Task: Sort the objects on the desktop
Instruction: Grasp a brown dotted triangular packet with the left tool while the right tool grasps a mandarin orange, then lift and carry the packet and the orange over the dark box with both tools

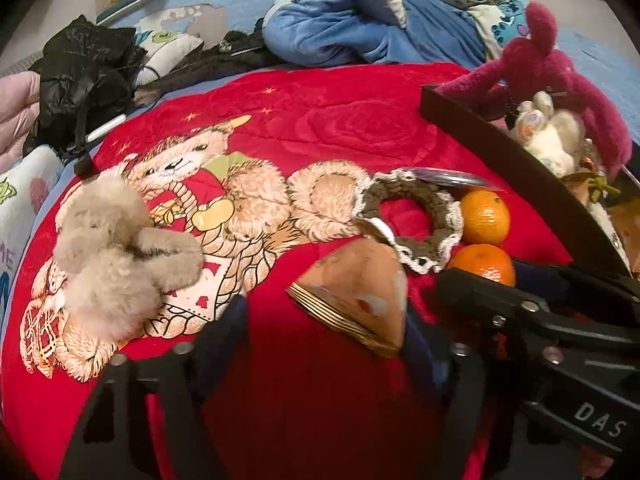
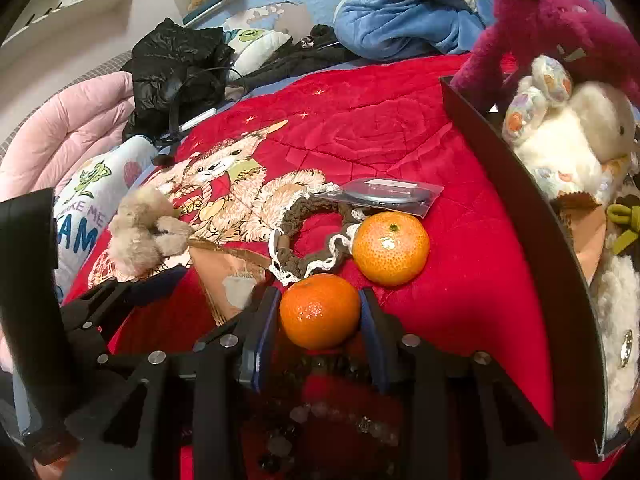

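Observation:
My right gripper [image 2: 320,312] is shut on the near tangerine [image 2: 320,310], which rests on the red blanket [image 2: 380,120]; it also shows in the left wrist view [image 1: 486,262]. A second tangerine [image 2: 390,248] lies just behind. My left gripper [image 1: 324,320] holds its jaws around a tan triangular packet [image 1: 356,300], seen also in the right wrist view [image 2: 228,276]; I cannot tell whether they press on it. A beige fluffy toy [image 1: 116,256], a brown crocheted ring [image 1: 412,216] and a bagged disc [image 2: 384,196] lie nearby.
A black box [image 2: 520,200] at the right holds a pink plush [image 2: 560,20], a white plush [image 2: 568,136] and other toys. A black bag [image 1: 84,76], a pink quilt [image 2: 64,132] and blue bedding [image 1: 360,12] lie behind the blanket.

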